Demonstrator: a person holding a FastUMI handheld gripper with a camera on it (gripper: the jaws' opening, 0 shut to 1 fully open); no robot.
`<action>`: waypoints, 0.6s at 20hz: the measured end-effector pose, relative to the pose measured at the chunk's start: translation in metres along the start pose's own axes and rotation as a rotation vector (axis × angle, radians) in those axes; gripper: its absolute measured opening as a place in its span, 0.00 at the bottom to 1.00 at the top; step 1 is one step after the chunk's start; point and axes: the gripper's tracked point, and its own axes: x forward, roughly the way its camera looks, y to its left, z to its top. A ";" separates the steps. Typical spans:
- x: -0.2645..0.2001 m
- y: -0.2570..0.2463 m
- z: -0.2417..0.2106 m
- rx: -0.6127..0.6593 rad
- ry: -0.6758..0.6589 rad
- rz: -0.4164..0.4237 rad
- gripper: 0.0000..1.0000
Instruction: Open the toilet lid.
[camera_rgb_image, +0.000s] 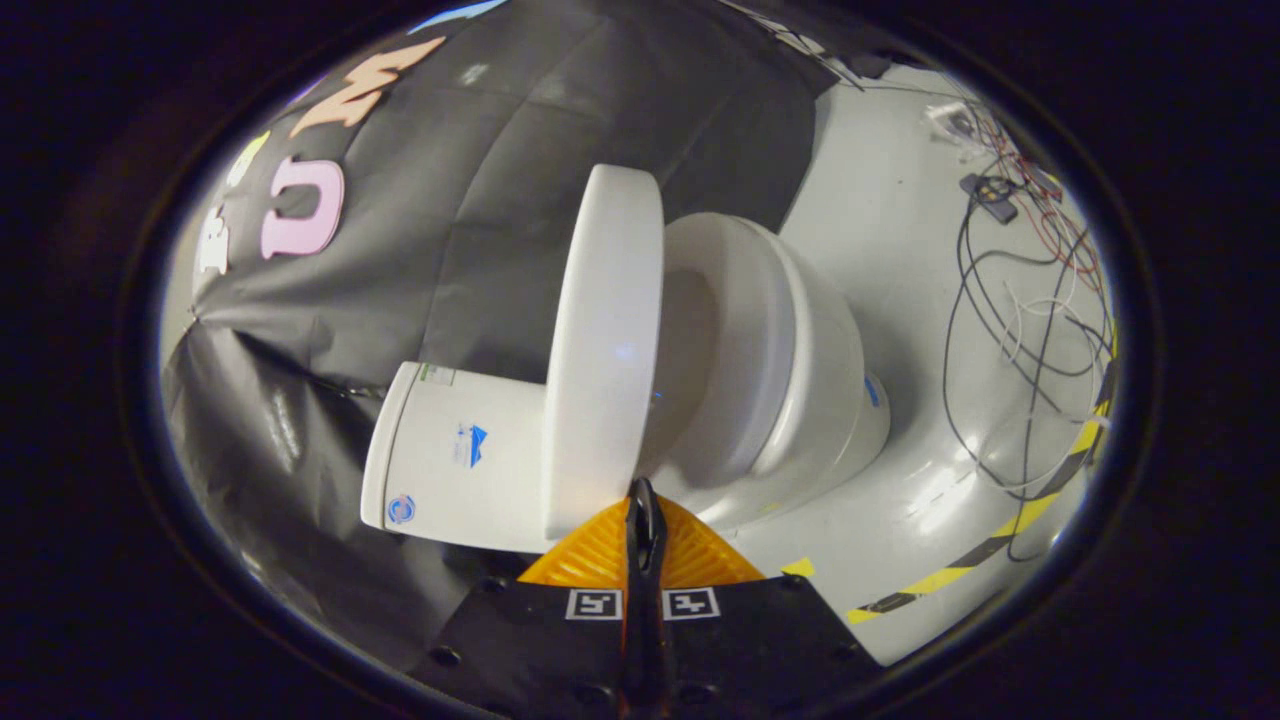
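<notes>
— Gripper (643, 492) first: what are my fingers doing?

— From my seat I see them pressed together with no gap between them, tips just at the lower edge of the white oval plastic toilet lid (603, 340). Whether they pinch that edge or merely touch it, I cannot tell.

— And the lid itself?

— Raised, standing roughly upright off the white ring-shaped seat (745, 330), between the seat and the white boxy cistern (455, 455). The bowl opening shows beyond the fingers.

— Anything around the white ceramic toilet (830, 400)?

— It stands on a glossy grey floor (880, 230), against the black cloth wall (480, 200). Loose black, white and red wires (1010, 300) lie well apart from it, and yellow-and-black striped tape (990, 545) runs along the floor near them.
</notes>
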 end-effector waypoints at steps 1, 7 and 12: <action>-0.002 0.005 0.001 -0.018 -0.005 -0.008 0.01; -0.012 0.033 0.006 -0.126 -0.033 -0.042 0.00; -0.020 0.085 0.013 -0.345 -0.087 -0.007 0.00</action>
